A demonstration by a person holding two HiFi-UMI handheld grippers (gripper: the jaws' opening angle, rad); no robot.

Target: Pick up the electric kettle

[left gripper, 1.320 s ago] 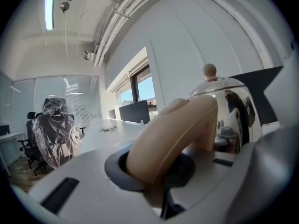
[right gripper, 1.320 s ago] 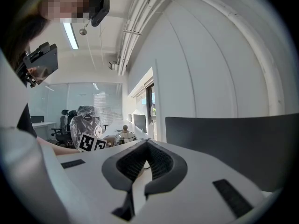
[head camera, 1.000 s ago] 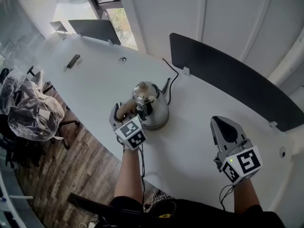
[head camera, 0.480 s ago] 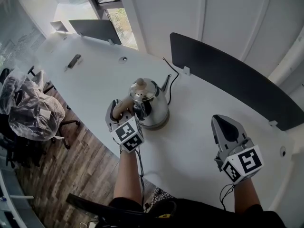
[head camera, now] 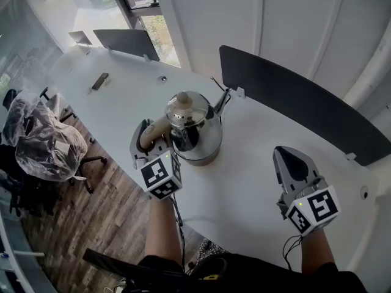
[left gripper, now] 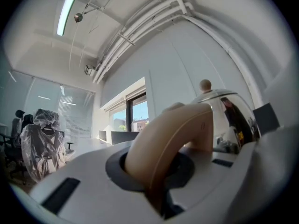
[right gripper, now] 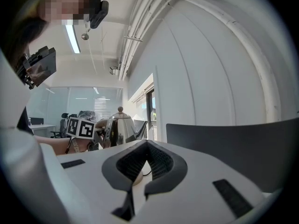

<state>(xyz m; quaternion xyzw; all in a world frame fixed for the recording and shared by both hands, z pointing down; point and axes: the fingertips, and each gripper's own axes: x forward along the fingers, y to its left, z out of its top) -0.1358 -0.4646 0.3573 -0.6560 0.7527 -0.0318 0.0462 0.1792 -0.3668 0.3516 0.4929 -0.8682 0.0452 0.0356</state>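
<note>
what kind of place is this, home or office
Most likely an office: a long white desk with dark divider panels standing along it, and a plastic-wrapped swivel chair beside it on the wood floor.

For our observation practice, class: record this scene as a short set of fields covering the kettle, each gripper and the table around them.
Kettle: shiny metal, tan handle, knobbed lid on
Left gripper: shut on the handle
Right gripper: jaws together, empty, over the white table, apart from the kettle
Behind kettle: dark divider panel, black cord
</note>
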